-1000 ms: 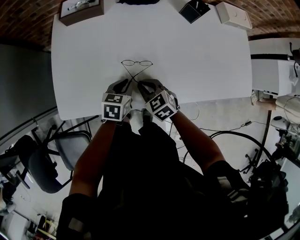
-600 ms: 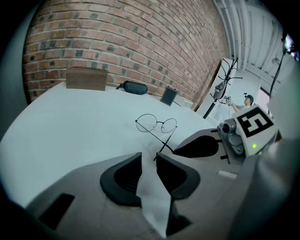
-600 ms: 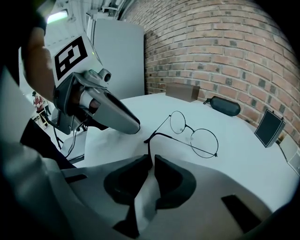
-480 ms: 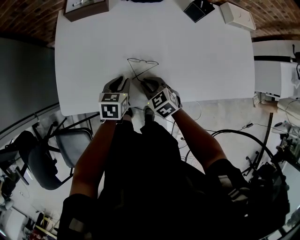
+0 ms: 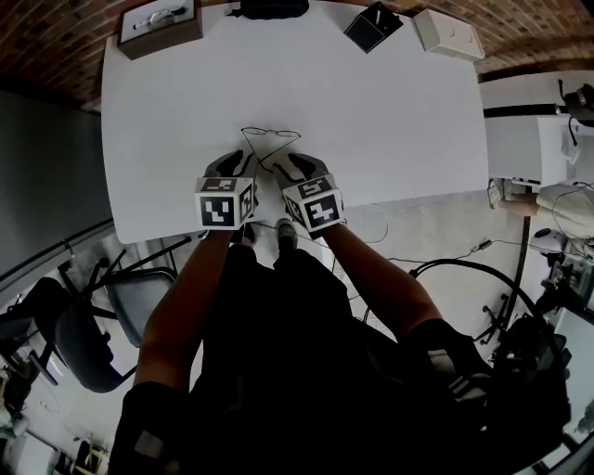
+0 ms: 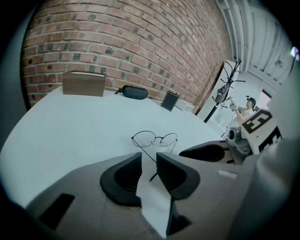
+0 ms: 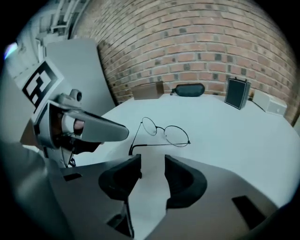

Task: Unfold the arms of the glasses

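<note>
Glasses (image 5: 270,135) lie at frame centre on the counter (image 5: 390,111), arms part-open and crossing, so the unfolding looks unfinished. Left gripper (image 6: 149,157) stands slightly apart around one arm's tip. Right gripper (image 7: 153,159), its jaws just opened, holds nothing.

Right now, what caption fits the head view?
Wire glasses on white table near left gripper and right gripper, whose empty jaws just opened.

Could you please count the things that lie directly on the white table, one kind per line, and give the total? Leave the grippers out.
Glasses: 1
Boxes: 2, brown box and white box
Dark case: 1
Black framed stand: 1
Total: 5
</note>
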Demonstrator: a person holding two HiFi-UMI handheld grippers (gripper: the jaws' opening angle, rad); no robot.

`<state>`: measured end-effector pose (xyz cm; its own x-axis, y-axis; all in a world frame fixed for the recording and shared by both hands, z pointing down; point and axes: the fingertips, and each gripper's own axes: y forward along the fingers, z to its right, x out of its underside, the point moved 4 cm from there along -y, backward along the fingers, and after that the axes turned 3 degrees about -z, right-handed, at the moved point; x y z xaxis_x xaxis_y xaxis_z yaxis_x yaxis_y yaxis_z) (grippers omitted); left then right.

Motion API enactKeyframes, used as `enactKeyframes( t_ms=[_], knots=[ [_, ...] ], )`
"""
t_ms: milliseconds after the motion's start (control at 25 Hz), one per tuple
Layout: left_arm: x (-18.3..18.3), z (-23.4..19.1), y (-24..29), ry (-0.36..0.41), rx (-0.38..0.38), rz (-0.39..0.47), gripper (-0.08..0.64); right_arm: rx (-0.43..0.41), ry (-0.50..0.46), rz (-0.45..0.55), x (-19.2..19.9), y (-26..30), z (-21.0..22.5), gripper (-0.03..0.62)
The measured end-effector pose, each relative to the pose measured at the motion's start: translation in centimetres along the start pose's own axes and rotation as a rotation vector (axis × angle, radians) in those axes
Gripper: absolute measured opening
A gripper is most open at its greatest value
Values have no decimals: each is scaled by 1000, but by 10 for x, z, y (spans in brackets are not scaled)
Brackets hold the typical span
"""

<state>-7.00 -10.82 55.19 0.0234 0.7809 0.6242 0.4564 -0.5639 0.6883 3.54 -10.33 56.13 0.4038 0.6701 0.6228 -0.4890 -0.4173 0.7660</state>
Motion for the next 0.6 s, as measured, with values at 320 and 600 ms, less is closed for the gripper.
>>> enactKeyframes(
  t_ms=[320, 600],
  knots=[
    [-12, -2, 13, 35, -17, -11, 89, 24, 423, 56, -22, -2, 4, 184],
    [-16, -9, 25, 67, -17, -43, 91, 82, 555, 12, -18, 13, 11, 196]
  ],
)
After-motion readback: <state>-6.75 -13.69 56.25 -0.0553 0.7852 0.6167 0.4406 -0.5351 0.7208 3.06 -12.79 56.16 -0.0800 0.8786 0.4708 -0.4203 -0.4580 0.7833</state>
